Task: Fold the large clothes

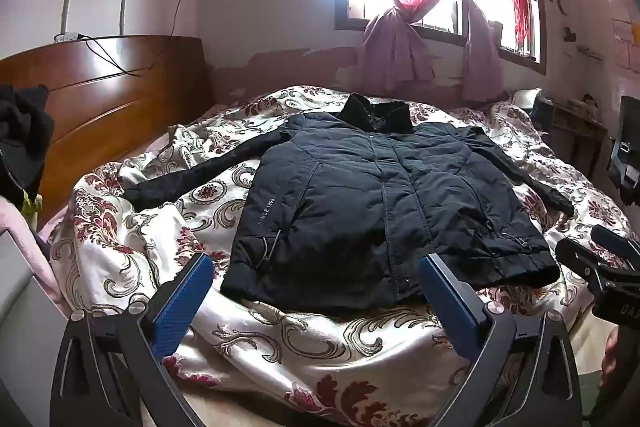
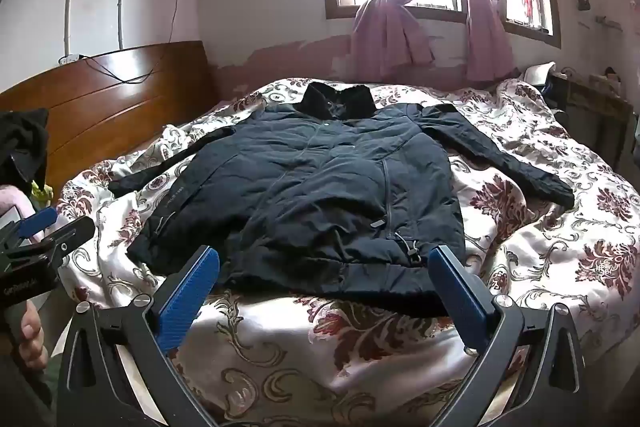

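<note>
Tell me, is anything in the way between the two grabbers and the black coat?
No, nothing visible is. The coat lies flat and spread out on the flowery quilt. The left gripper and right gripper are both open, just short of its hem, with only bare quilt between.

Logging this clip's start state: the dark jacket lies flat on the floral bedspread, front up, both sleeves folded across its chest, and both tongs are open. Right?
Not the sleeves. In the right wrist view both sleeves of the dark jacket lie spread outward on the floral bedspread, not folded in. The rest holds: front up, left tongs and right tongs open.
</note>
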`<act>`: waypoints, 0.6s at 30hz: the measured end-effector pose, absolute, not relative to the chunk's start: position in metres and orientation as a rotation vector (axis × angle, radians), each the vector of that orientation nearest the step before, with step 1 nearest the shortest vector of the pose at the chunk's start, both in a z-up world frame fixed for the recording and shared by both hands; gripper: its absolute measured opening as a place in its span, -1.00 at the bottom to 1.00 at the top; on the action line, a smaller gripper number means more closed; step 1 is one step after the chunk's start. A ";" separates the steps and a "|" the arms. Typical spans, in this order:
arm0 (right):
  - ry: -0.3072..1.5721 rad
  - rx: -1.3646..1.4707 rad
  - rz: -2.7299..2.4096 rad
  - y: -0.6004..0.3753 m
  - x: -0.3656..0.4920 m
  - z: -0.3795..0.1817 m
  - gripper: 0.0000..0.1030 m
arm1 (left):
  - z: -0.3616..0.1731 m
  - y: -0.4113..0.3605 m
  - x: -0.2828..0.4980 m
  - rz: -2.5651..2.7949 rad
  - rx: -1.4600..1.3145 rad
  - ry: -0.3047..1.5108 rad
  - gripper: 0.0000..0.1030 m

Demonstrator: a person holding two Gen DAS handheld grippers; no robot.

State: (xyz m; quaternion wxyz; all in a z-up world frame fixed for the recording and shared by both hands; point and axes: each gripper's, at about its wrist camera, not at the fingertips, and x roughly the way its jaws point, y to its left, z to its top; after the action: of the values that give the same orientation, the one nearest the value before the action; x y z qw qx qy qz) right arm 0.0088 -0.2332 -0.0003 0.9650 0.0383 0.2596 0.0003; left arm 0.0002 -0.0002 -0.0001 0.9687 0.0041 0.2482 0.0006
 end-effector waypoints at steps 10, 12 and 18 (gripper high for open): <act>0.522 0.084 0.002 -0.234 0.009 -0.001 0.98 | 0.000 -0.001 -0.001 -0.002 -0.001 0.504 1.00; 0.522 0.084 0.001 -0.234 0.009 -0.001 0.98 | 0.000 0.000 0.000 -0.003 -0.005 0.505 1.00; 0.523 0.085 0.002 -0.234 0.009 -0.002 0.98 | 0.000 0.000 0.000 -0.004 -0.007 0.507 1.00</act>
State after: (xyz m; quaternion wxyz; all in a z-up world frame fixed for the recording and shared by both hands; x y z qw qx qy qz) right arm 0.0087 -0.2340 -0.0018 0.9652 0.0420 0.2583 0.0012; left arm -0.0001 0.0001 0.0002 0.9681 -0.0036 0.2507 -0.0020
